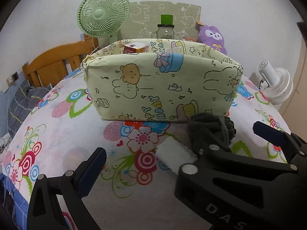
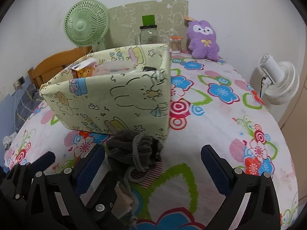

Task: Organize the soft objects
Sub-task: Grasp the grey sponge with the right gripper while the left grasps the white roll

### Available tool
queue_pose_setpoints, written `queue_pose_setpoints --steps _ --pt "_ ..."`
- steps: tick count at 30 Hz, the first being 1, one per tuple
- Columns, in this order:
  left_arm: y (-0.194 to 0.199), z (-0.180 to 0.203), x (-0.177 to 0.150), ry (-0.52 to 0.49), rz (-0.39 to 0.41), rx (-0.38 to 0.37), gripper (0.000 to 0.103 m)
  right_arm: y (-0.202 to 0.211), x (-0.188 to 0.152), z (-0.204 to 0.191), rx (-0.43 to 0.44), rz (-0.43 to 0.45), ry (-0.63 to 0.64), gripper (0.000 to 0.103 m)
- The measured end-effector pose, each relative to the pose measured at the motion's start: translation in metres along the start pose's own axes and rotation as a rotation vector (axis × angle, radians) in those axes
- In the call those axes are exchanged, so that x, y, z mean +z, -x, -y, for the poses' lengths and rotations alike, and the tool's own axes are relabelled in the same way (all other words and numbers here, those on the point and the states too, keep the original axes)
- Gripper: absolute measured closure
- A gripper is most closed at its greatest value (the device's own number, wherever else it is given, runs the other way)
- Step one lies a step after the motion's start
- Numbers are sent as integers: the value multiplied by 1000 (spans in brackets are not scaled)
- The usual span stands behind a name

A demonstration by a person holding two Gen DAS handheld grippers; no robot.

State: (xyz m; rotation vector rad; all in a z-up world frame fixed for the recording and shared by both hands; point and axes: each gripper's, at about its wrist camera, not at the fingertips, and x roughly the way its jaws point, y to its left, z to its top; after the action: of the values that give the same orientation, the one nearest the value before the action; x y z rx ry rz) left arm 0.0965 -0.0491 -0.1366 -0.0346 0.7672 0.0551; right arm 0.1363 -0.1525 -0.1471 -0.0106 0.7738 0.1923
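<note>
Right now both my grippers gape wide, holding nothing: the right gripper [image 2: 153,164] straddles the grey drawstring pouch [image 2: 134,149], lying at six o'clock of the cartoon-print box [image 2: 115,103]; my left gripper [image 1: 184,143] hovers alongside.

A green desk fan [image 2: 85,25], a lidded glass jar [image 2: 148,34] and a white fan [image 2: 279,84] stand beyond the flowered bedsheet [image 2: 220,118].

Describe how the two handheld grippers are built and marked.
Both the left gripper and right gripper have black plastic linkage frames with silver rivets and dark blue textured finger pads. White letters "DAS" mark one black frame. No hands, sleeves or cables show.
</note>
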Motion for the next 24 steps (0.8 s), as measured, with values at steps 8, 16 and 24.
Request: queue_pose_setpoints --steps 8,16,24 --pt "-8 -12 0 26 -28 19 0 -14 0 -9 33 -47 7 30" --pt "-6 -10 0 18 -24 14 0 -12 -2 -9 27 -33 0 44" --pt "-5 6 1 0 -31 -33 2 1 -3 10 -35 2 -23 46"
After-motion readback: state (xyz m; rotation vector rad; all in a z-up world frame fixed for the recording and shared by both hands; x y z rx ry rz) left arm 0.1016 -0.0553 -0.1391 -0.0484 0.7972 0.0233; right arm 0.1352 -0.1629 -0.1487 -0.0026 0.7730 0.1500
